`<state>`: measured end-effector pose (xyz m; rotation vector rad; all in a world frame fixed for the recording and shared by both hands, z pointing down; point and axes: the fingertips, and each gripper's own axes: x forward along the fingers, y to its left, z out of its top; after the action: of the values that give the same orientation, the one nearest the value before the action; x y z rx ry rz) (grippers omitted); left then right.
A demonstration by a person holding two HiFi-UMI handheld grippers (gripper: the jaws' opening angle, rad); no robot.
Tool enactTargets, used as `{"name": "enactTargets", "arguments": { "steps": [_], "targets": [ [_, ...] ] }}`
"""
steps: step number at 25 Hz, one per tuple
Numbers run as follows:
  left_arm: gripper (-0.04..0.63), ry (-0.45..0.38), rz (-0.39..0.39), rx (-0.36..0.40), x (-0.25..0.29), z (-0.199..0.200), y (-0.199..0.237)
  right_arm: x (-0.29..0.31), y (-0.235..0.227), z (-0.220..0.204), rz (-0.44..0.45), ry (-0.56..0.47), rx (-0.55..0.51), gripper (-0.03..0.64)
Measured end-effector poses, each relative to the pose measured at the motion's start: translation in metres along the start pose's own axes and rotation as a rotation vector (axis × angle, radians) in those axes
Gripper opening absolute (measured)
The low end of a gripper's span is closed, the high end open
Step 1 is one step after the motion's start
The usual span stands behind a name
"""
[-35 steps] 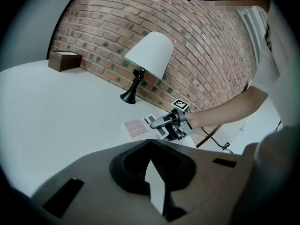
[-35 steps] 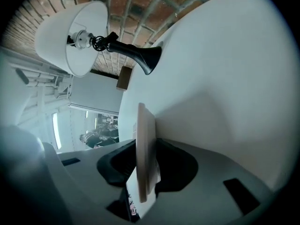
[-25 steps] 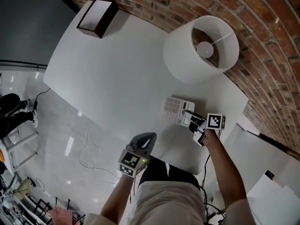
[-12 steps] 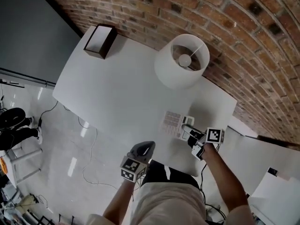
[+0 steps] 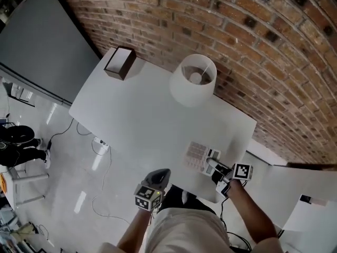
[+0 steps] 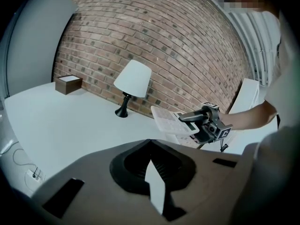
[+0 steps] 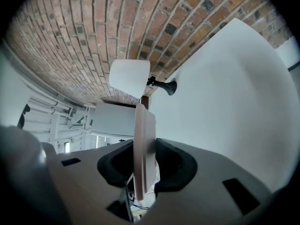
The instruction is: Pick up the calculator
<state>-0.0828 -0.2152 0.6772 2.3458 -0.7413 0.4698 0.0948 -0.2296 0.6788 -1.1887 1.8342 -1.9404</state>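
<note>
Where the right gripper (image 5: 212,165) clamps its near end, the calculator (image 5: 198,155) hangs lifted over the near edge of the white table (image 5: 142,115). It is keys up, and its long axis runs away from the jaws towards the lamp (image 5: 193,80) and the brick wall (image 5: 237,41). The left gripper (image 5: 160,174) hovers beside the table over pale floor (image 5: 79,162), jaws together and empty.

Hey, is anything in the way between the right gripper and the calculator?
Nothing visible. The right gripper has its fingers clamped on the calculator, holding it raised above the table. The lamp stands well behind it, by the brick wall.
</note>
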Motion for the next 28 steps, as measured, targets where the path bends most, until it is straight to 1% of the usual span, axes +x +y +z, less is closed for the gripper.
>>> {"name": "enactTargets", "arguments": {
  "steps": [2, 4, 6, 8, 12, 15, 20, 24, 28],
  "targets": [
    [0.012, -0.011, 0.010, 0.000, -0.006, -0.002, -0.016, -0.019, 0.003, -0.009, -0.012, 0.000, -0.027, 0.115],
    [0.012, -0.016, 0.020, 0.005, -0.010, -0.006, -0.034, -0.033, 0.010, -0.019, 0.035, -0.018, 0.003, 0.115],
    [0.012, -0.025, 0.028, 0.012, -0.014, -0.011, -0.054, -0.049, 0.010, -0.026, 0.061, -0.030, 0.004, 0.115],
    [0.012, -0.037, 0.032, 0.012, -0.018, -0.017, -0.075, -0.067, 0.007, -0.036, 0.063, -0.031, 0.013, 0.115],
    [0.012, -0.054, 0.054, -0.022, -0.029, -0.034, -0.117, -0.108, 0.001, -0.063, 0.052, -0.015, 0.091, 0.115],
    [0.012, -0.075, 0.079, -0.038, -0.040, -0.045, -0.143, -0.136, -0.005, -0.073, 0.050, -0.018, 0.081, 0.115],
    [0.012, -0.120, 0.123, -0.054, -0.059, -0.055, -0.170, -0.169, -0.008, -0.079, 0.062, -0.024, 0.051, 0.115],
    [0.012, -0.152, 0.160, -0.055, -0.077, -0.055, -0.188, -0.186, 0.002, -0.088, 0.080, -0.018, 0.016, 0.115],
    [0.012, -0.170, 0.167, -0.062, -0.091, -0.060, -0.203, -0.193, 0.012, -0.103, 0.104, -0.013, 0.037, 0.115]
  ]
}}
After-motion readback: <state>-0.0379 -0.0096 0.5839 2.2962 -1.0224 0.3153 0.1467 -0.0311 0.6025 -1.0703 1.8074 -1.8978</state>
